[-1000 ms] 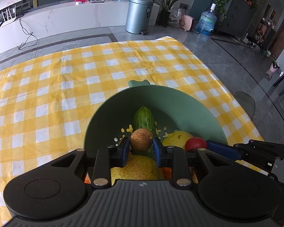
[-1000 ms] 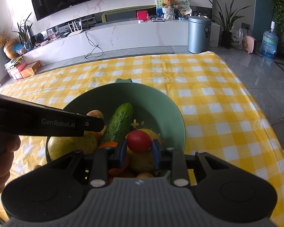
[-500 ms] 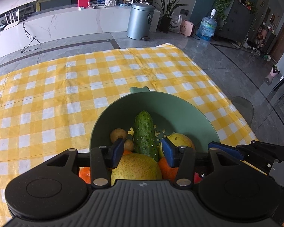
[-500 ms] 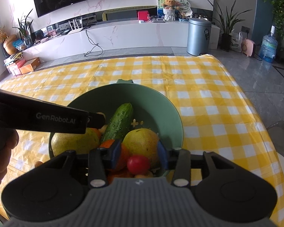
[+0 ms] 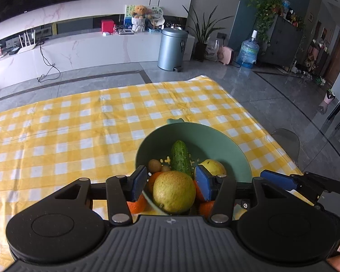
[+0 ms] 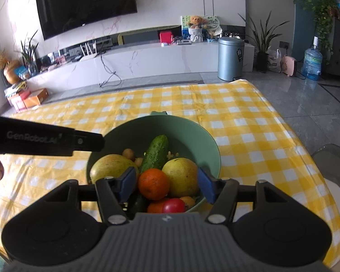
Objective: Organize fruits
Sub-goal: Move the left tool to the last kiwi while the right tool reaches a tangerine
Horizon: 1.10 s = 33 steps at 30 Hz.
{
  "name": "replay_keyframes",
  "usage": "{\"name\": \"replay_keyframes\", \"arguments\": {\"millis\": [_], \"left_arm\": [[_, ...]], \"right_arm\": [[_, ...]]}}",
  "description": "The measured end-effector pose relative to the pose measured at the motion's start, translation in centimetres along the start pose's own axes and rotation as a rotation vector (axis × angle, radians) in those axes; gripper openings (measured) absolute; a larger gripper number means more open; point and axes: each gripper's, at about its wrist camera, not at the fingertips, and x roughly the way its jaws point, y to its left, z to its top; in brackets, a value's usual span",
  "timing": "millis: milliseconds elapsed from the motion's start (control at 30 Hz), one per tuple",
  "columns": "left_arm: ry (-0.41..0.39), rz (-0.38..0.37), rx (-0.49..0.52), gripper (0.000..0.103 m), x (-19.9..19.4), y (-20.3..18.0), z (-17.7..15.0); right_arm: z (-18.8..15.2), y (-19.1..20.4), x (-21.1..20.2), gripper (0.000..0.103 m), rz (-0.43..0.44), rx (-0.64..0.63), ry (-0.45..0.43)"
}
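The left gripper (image 5: 171, 182) sits at the lower middle of its own view, its two blue-padded fingers spread wide apart with nothing clamped between them. In the gap between the pads shows a large yellow-green pear (image 5: 174, 191), the nearest fruit in the green bowl (image 5: 229, 140); whether the pads touch it cannot be told. Beyond that pear, toward frame centre, lie a bumpy cucumber (image 5: 180, 158), two small brown round fruits (image 5: 154, 165) to its left and a second yellow pear (image 5: 213, 166) to its right. Orange fruit (image 5: 137, 204) peeks out low beside the left pad.

The right gripper (image 6: 166, 184) is likewise at the lower middle of its view, fingers parted and empty. Between them appear an orange (image 6: 153, 183) and a yellow pear (image 6: 181, 176), with a red tomato (image 6: 173, 205) just below, close to the gripper body. A larger pear (image 6: 112, 167) lies left of the orange, the cucumber (image 6: 155, 151) slants up behind toward the bowl's far wall, and small brown fruits (image 6: 128, 153) sit left of it. The bowl's rim (image 6: 213, 145) curves around the whole pile.

The bowl stands on a yellow-and-white checked tablecloth (image 6: 249, 122) that fills the middle of both frames. In the right view the other gripper's black arm crosses in from the left edge.
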Motion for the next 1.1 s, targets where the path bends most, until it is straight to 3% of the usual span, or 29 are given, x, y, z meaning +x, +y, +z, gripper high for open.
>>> {"name": "replay_keyframes", "arguments": {"millis": [200,333,600,833,967,1100], "left_arm": [[-0.023,0.05,0.036,0.059,-3.4,0.7,-1.8],[-0.023,0.039,0.002,0.059,-4.7,2.2,-3.2],[0.028,0.047,-0.047,0.059,-5.6,4.7,-6.1],[-0.012,0.037,-0.069,0.059,-6.0,7.0,-8.3],[0.004,0.014,-0.11,0.059,-5.1,8.1,-9.4],[0.023,0.017,-0.131,0.057,-3.8,8.8,-9.9]], "right_arm": [[-1.6,1.7,-2.4,0.064,0.031,0.049,-0.045],[-2.7,3.6,-3.4,0.065,0.056,0.031,-0.061],[-5.1,6.2,-3.6,0.068,0.079,-0.008,-0.029],[-6.7,7.5,-1.7,0.068,0.085,-0.013,0.011],[-7.4,8.8,-0.6,0.066,0.092,-0.07,0.022],[-7.6,9.6,0.6,0.056,0.105,-0.103,0.028]]}}
